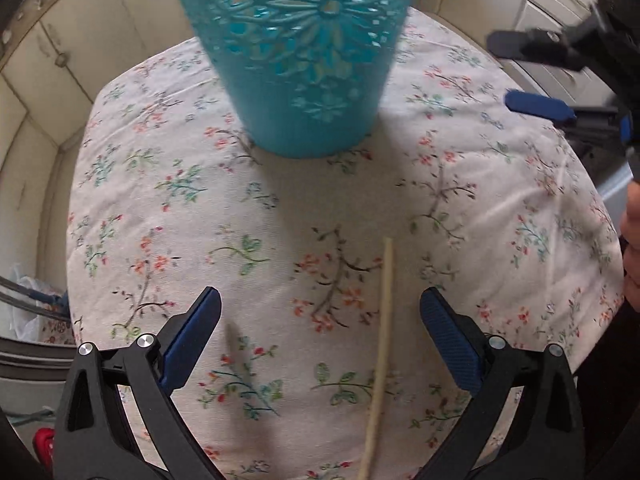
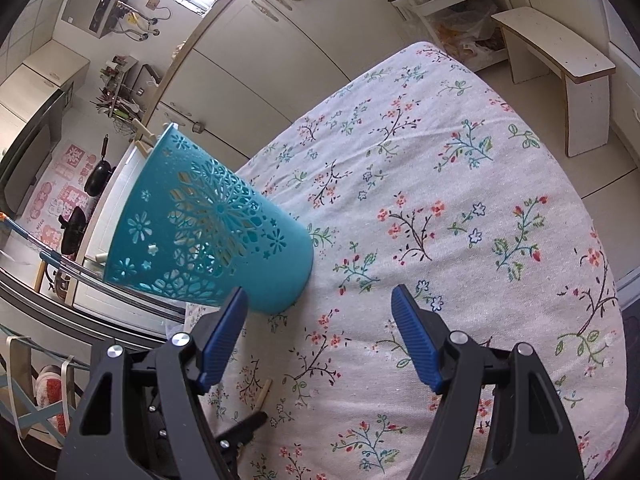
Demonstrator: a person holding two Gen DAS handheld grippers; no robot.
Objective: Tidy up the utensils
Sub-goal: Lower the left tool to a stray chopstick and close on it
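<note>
A floral tablecloth (image 1: 500,216) covered the table in a cream-cabinet kitchen. The left gripper (image 1: 320,336) hovered with jaws apart over a wooden chopstick (image 1: 382,328) lying on the cloth, near the teal utensil holder (image 1: 304,60). The right gripper (image 2: 320,340), jaws apart and empty, hung just beside that holder, where wooden utensil ends (image 2: 143,136) poked above its rim.

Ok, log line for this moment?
left gripper: open over chopstick | right gripper: open, empty | holder: upright on tablecloth
</note>
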